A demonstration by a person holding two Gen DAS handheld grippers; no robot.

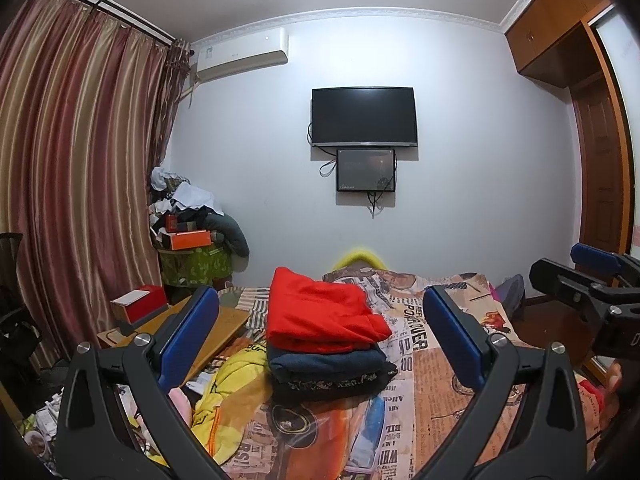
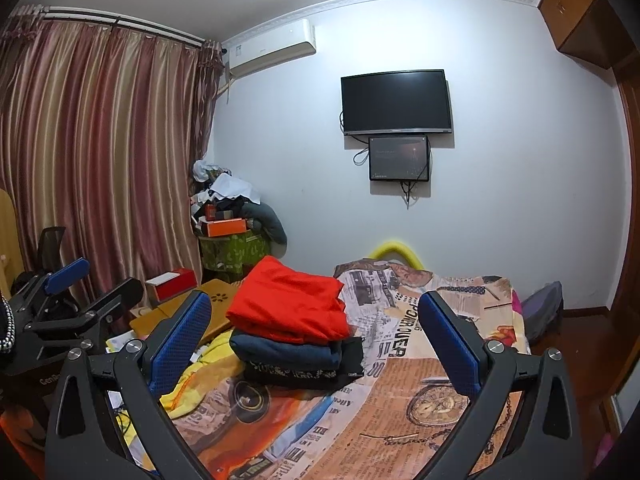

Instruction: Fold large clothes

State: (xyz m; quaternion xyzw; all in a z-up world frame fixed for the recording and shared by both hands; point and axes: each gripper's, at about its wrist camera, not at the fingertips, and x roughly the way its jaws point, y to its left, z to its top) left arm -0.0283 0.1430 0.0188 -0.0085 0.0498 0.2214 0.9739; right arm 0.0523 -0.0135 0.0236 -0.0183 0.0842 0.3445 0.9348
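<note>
A stack of folded clothes sits on the bed: a red garment [image 1: 320,314] on top, a dark blue one [image 1: 324,362] under it, a black patterned one [image 1: 332,384] at the bottom. The stack also shows in the right wrist view [image 2: 290,308]. My left gripper [image 1: 320,320] is open and empty, held above the bed in front of the stack. My right gripper [image 2: 314,332] is open and empty, also facing the stack. The right gripper shows at the right edge of the left wrist view [image 1: 592,276]; the left gripper shows at the left of the right wrist view [image 2: 76,292].
The bed has a newspaper-print cover [image 1: 432,392]. A yellow garment [image 1: 228,388] lies crumpled left of the stack. A wooden lap desk [image 1: 216,328] and a red box [image 1: 140,302] sit at the left. Curtains, a cluttered pile [image 1: 188,220], a wall TV [image 1: 364,116] and a wardrobe surround the bed.
</note>
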